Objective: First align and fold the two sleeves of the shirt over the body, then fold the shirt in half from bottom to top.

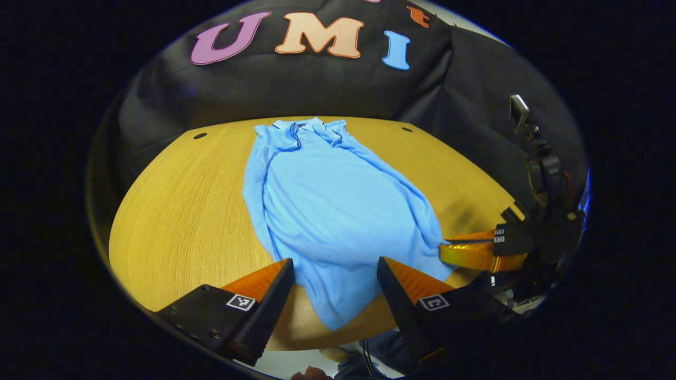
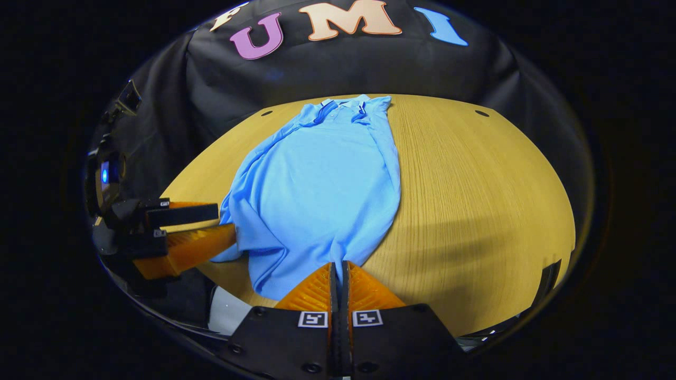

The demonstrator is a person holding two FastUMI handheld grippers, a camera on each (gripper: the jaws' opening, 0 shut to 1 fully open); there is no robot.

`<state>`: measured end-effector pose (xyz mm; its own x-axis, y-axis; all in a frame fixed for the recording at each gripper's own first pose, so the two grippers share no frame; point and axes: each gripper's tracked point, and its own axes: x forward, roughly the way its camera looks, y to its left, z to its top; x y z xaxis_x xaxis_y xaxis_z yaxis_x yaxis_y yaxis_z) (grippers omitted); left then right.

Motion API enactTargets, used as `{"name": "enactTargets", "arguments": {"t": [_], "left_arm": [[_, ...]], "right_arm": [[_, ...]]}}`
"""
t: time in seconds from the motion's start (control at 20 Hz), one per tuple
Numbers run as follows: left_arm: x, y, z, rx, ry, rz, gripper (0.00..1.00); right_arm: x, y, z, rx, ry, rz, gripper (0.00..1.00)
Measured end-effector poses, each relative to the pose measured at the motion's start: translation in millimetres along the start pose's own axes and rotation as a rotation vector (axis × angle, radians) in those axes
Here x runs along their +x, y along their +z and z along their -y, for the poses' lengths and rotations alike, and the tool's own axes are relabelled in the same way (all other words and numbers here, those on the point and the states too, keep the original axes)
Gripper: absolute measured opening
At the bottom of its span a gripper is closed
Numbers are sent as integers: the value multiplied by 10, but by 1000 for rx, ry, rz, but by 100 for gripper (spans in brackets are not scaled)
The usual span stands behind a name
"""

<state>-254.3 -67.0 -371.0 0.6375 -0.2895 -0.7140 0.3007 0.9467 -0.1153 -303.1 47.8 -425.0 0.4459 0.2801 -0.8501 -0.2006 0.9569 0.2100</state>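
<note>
The left hand-held gripper (image 1: pixel 335 272) hangs with fingers apart over the hem of the light blue polo shirt (image 1: pixel 327 200) — it lies lengthwise on the wooden tabletop (image 1: pixel 179 211), collar far — while the right hand-held gripper (image 2: pixel 338 274) is clamped on the hem's other corner

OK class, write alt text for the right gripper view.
A light blue polo shirt lies on a wooden table, collar at the far end, with the right tongs shut on its bottom hem. The left tongs are open at the shirt's left edge.
</note>
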Motion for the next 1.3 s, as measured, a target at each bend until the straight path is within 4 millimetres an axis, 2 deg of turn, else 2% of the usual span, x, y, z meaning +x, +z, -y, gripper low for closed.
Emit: {"name": "enactTargets", "arguments": {"t": [0.25, 0.3, 0.35, 0.45, 0.55, 0.7, 0.85, 1.05, 1.2, 1.3], "left_arm": [[117, -334, -95, 43, 51, -121, 96], [147, -244, -76, 69, 46, -91, 97], [149, -324, -45, 82, 43, -113, 95], [165, -320, -17, 102, 29, -109, 98], [205, -307, 45, 97, 10, -92, 87], [237, -270, 81, 48, 9, -69, 5], [204, -235, 46, -79, 20, -86, 0], [113, 44, -80, -117, 23, -51, 0], [15, 419, -194, -140, 32, 0, 0], [7, 723, -274, -150, 33, 39, 0]], "right_arm": [[-8, 0, 42, 16, -6, -1, 3], [-14, 4, 44, 20, -6, 0, 3], [-11, 8, 59, 22, -8, 0, 3], [-21, 4, 65, 25, -6, 1, 3], [-25, 0, 64, 24, -3, 2, 3], [-23, 5, 68, 23, 3, 2, 3], [-59, 55, 59, 29, 13, 17, 3], [-202, 508, 18, 45, 44, 132, 3], [-249, 886, 69, 46, 48, 180, 3], [-267, 1216, 95, 55, 56, 222, 3]]}}
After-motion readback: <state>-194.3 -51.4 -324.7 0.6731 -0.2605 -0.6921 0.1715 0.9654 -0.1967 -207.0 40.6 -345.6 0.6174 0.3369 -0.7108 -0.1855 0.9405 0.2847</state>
